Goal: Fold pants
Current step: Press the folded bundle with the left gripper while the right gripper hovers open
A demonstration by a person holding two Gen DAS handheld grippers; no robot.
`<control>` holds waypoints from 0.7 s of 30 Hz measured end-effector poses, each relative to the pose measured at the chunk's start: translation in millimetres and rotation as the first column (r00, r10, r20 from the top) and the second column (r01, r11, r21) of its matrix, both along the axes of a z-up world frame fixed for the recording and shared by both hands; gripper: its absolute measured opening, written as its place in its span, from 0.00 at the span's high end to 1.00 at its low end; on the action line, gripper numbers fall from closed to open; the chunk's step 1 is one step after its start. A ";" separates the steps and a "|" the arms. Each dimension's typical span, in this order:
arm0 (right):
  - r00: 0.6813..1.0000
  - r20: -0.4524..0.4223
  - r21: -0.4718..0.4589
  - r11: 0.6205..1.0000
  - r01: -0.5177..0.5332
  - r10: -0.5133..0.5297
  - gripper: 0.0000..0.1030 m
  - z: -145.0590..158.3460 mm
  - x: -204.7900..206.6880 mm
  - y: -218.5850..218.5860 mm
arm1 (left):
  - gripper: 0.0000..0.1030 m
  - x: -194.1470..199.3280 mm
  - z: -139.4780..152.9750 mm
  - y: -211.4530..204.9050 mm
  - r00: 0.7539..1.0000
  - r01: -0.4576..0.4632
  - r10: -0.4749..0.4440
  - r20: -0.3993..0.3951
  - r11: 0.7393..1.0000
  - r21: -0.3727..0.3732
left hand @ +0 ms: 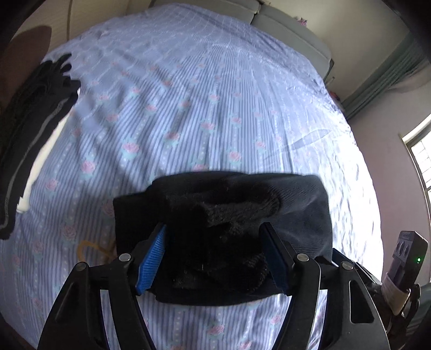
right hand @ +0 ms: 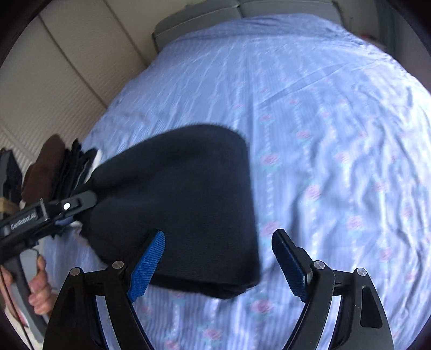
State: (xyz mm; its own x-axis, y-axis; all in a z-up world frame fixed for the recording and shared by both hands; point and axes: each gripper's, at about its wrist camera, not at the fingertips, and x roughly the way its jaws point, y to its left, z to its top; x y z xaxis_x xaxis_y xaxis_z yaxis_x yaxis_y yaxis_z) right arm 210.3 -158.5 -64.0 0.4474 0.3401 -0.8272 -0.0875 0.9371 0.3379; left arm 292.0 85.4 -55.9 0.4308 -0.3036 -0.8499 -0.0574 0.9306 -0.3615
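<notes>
The folded black pants point(left hand: 223, 215) form a thick bundle with a fuzzy lining, lifted just above the striped floral bed sheet point(left hand: 188, 94). My left gripper point(left hand: 215, 239) is shut on the bundle's near end, its blue pads pressing both sides. In the right wrist view the same pants point(right hand: 183, 193) show as a dark block, with the left gripper point(right hand: 80, 202) clamping their left end. My right gripper point(right hand: 218, 247) is open and empty; its left pad lies over the bundle's near edge, its right pad over bare sheet.
A stack of folded dark clothes point(left hand: 32, 129) lies at the bed's left edge, also in the right wrist view point(right hand: 67, 167), with a brown item point(right hand: 45, 167) beside it. Grey headboard cushions point(left hand: 282, 24) at the far end. A window point(left hand: 420, 161) at right.
</notes>
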 end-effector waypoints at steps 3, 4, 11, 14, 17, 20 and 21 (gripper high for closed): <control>0.999 0.005 -0.049 0.998 -0.045 0.045 0.17 -7.4 -4.7 17.1 | 0.29 -11.4 -12.3 6.6 1.000 0.005 -0.005 -0.029 1.000 0.011; 0.998 0.020 -0.077 0.995 -0.063 0.064 0.16 -7.9 -7.6 22.4 | 0.28 -15.0 -16.2 9.2 1.000 0.008 -0.007 -0.028 1.000 0.012; 0.995 0.036 -0.126 0.988 -0.091 0.096 0.14 -5.3 -15.4 33.0 | 0.50 -23.8 -27.9 28.0 0.998 -0.026 0.021 -0.051 0.995 -0.094; 0.995 0.035 -0.123 0.988 -0.089 0.094 0.13 -5.5 -14.1 32.5 | 0.60 -28.0 -24.7 30.5 0.998 -0.039 0.032 -0.047 0.990 -0.134; 0.995 0.035 -0.118 0.989 -0.089 0.094 0.13 -5.1 -13.2 32.3 | 0.71 -30.7 -21.0 35.2 0.999 -0.042 0.036 -0.041 0.985 -0.168; 0.995 0.038 -0.117 0.989 -0.085 0.090 0.13 -4.8 -13.5 31.3 | 0.72 -32.1 -18.1 34.6 0.999 -0.024 0.019 -0.029 0.984 -0.177; 0.995 0.036 -0.117 0.990 -0.085 0.089 0.13 -5.3 -13.3 31.1 | 0.71 -32.0 -20.1 33.1 0.999 -0.015 0.010 -0.035 0.985 -0.170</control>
